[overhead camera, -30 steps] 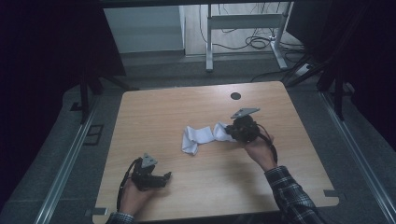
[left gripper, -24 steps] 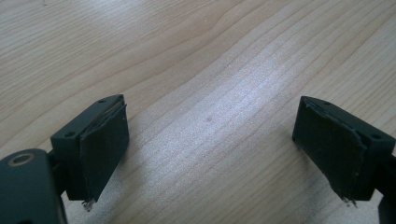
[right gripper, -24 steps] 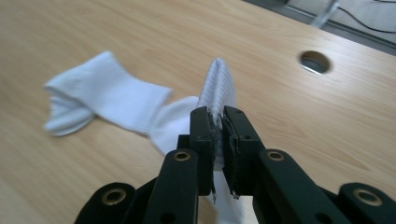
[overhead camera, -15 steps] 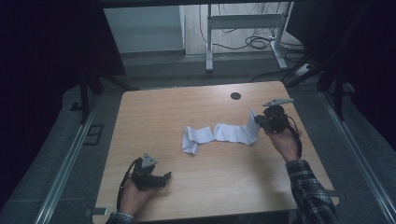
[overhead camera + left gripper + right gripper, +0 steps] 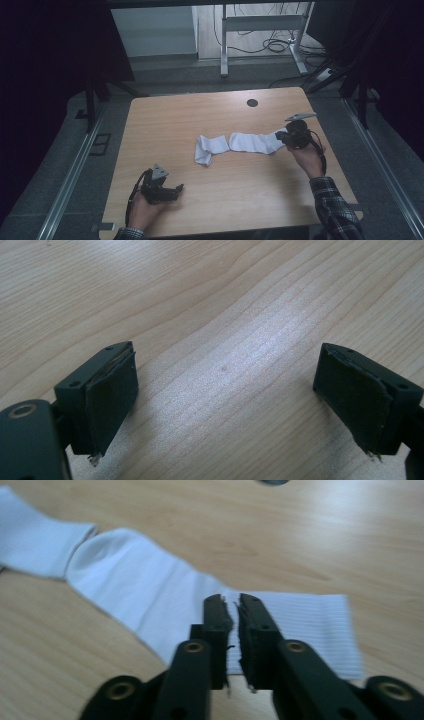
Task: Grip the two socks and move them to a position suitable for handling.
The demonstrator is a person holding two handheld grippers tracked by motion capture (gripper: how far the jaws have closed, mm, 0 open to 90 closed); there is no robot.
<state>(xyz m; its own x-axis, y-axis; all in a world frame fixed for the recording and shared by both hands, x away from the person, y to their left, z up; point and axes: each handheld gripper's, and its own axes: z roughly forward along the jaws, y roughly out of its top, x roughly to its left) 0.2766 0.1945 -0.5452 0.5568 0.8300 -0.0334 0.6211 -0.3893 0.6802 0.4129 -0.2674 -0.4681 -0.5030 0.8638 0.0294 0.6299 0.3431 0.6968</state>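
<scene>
A white sock (image 5: 255, 141) lies stretched across the middle of the wooden table (image 5: 175, 120). My right gripper (image 5: 281, 136) holds its ribbed cuff end. In the right gripper view the jaws (image 5: 230, 602) have just closed further and pinch the cuff (image 5: 310, 625) between the pads. A second white piece (image 5: 209, 148), partly folded, touches the sock's left end (image 5: 35, 545). My left gripper (image 5: 177, 190) rests near the table's front left in a hand. Its jaws (image 5: 225, 385) stand wide apart over bare wood, with nothing between them.
A dark round hole (image 5: 252, 102) sits in the table near the back edge. Beyond the table stand a metal desk frame (image 5: 260, 25) and loose cables (image 5: 272, 47) on the floor. Rails run along both sides of the table.
My right gripper has moved to the right with the sock's cuff, drawing the bunched white fabric out into a long strip. The left gripper has stayed where it was.
</scene>
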